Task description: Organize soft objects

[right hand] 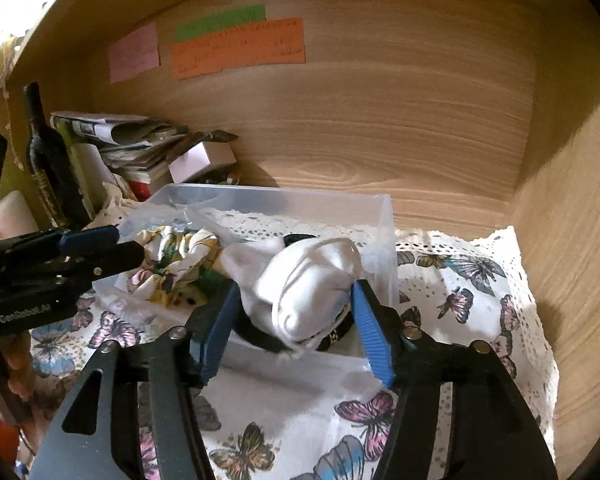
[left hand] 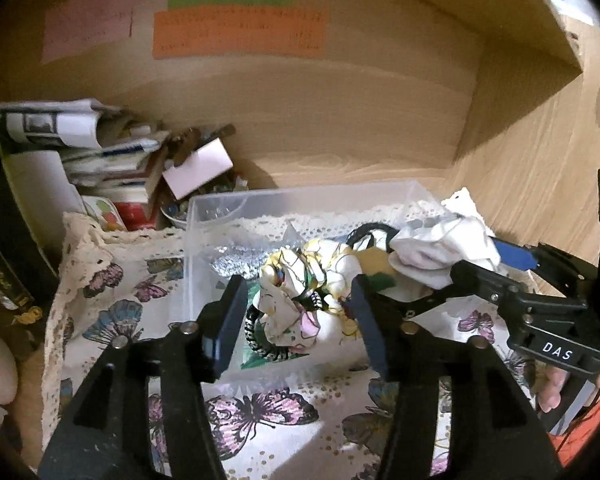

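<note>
A clear plastic box stands on a butterfly-print cloth. Inside lie a floral scrunchie, a black-and-white spiral hair tie, a silver glittery item and a white rolled sock. My left gripper is open, its jaws on either side of the scrunchie over the box. My right gripper is open around the white sock without pressing it; it also shows in the left wrist view.
The box sits in a wooden shelf compartment with walls behind and to the right. A pile of papers and small boxes and a dark bottle stand at the back left. Coloured paper notes stick on the back wall.
</note>
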Motion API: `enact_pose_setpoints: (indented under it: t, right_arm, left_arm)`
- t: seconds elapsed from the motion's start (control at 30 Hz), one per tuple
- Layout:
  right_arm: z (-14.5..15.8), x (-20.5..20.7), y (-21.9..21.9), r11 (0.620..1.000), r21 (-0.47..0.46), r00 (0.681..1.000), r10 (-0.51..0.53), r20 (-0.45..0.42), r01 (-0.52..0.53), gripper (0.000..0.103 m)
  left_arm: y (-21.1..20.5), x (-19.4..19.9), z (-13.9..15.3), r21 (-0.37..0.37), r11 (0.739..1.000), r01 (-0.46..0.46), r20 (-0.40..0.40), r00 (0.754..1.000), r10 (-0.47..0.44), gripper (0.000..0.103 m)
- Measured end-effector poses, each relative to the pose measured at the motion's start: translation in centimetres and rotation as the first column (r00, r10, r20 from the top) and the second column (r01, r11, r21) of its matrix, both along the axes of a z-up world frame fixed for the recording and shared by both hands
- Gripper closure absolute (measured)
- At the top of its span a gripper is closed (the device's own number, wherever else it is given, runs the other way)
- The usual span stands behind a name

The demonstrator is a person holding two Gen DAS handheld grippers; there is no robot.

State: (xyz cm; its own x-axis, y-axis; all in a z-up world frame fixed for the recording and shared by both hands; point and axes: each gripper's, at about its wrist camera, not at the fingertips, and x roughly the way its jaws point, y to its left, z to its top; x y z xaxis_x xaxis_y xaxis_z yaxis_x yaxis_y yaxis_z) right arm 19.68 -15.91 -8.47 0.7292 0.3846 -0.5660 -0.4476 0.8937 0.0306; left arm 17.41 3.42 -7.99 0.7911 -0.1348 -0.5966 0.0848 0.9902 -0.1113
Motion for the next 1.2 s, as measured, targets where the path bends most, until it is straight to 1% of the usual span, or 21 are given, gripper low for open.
enact_pose_setpoints:
  t: [0.07, 0.13, 0.33, 0.43, 0.6, 0.67, 0.7, 0.73, 0.77, 0.8, 0.83, 0.87, 0.97, 1.03, 1.1, 1.2]
  right_arm:
    - [0.5, -0.5, -0.2, 1.000, 0.008, 1.000, 0.002, 0.013, -0.003, 0.047]
    - [1.3, -1.3, -0.3, 1.000, 0.011, 0.999, 0.006, 0.037, -0.007, 0.045]
    - [4.1, -4.3, -0.5, 0.999, 0.042, 0.990, 0.016, 0.141, -0.022, 0.041]
    - [5.7, -5.9, -0.7, 0.997, 0.069, 0.979, 0.024, 0.201, -0.038, 0.038]
    - [8.0, -8.6, -1.3, 0.991, 0.115, 0.956, 0.026, 0.291, -0.062, 0.037]
    - [8.6, -9.5, -1.5, 0.989, 0.131, 0.948, 0.023, 0.318, -0.068, 0.033]
    - [9.0, -9.9, -1.6, 0.988, 0.140, 0.942, 0.018, 0.334, -0.069, 0.028]
    - [9.2, -10.3, -1.7, 0.987, 0.147, 0.937, 0.014, 0.350, -0.070, 0.024]
    - [9.4, -10.6, -1.8, 0.985, 0.153, 0.933, 0.017, 0.360, -0.077, 0.022]
    - [9.5, -11.0, -1.9, 0.984, 0.160, 0.929, 0.017, 0.370, -0.082, 0.021]
    - [9.7, -11.3, -2.0, 0.982, 0.166, 0.926, 0.019, 0.377, -0.088, 0.020]
    - [9.7, -11.5, -2.1, 0.981, 0.172, 0.924, 0.020, 0.382, -0.093, 0.019]
    - [9.9, -11.9, -2.1, 0.978, 0.185, 0.918, 0.018, 0.397, -0.099, 0.013]
    - [10.0, -12.3, -2.1, 0.976, 0.191, 0.913, 0.014, 0.408, -0.100, 0.005]
    - [10.0, -12.6, -2.1, 0.976, 0.195, 0.908, 0.006, 0.418, -0.096, 0.001]
    - [9.9, -12.8, -2.0, 0.977, 0.194, 0.906, -0.003, 0.424, -0.088, 0.000]
  left_arm:
    - [0.0, -0.7, 0.8, 0.000, 1.000, 0.002, 0.026, 1.000, -0.002, 0.047]
    - [0.0, -1.6, 1.8, 0.002, 1.000, -0.002, 0.061, 0.998, 0.002, 0.044]
    - [-0.6, -4.4, 4.5, 0.022, 1.000, -0.013, 0.174, 0.985, 0.009, 0.040]
    - [-0.9, -6.0, 5.9, 0.032, 0.999, -0.024, 0.238, 0.971, 0.016, 0.036]
    - [-1.4, -8.9, 8.1, 0.034, 0.999, -0.041, 0.339, 0.940, 0.027, 0.028]
    - [-1.4, -9.9, 8.8, 0.023, 0.999, -0.038, 0.367, 0.930, 0.027, 0.025]
    - [-1.4, -10.4, 9.1, 0.017, 0.999, -0.036, 0.381, 0.924, 0.027, 0.023]
    - [-1.4, -10.7, 9.3, 0.014, 0.999, -0.036, 0.388, 0.921, 0.028, 0.019]
    - [-1.3, -11.2, 9.5, 0.010, 0.999, -0.041, 0.398, 0.917, 0.034, 0.016]
    - [-1.3, -11.6, 9.7, 0.006, 0.999, -0.049, 0.407, 0.912, 0.043, 0.010]
    - [-1.2, -12.0, 9.8, 0.002, 0.998, -0.060, 0.418, 0.907, 0.053, 0.006]
    - [-1.2, -12.4, 10.0, -0.002, 0.998, -0.066, 0.430, 0.901, 0.060, 0.005]
    - [-1.2, -13.1, 10.3, 0.002, 0.998, -0.070, 0.447, 0.893, 0.062, 0.002]
    - [-1.4, -13.5, 10.4, 0.007, 0.997, -0.079, 0.455, 0.888, 0.067, 0.000]
    - [-1.4, -13.7, 10.5, 0.011, 0.996, -0.086, 0.462, 0.884, 0.071, 0.000]
    - [-1.5, -14.1, 10.6, 0.018, 0.996, -0.087, 0.467, 0.882, 0.069, 0.000]
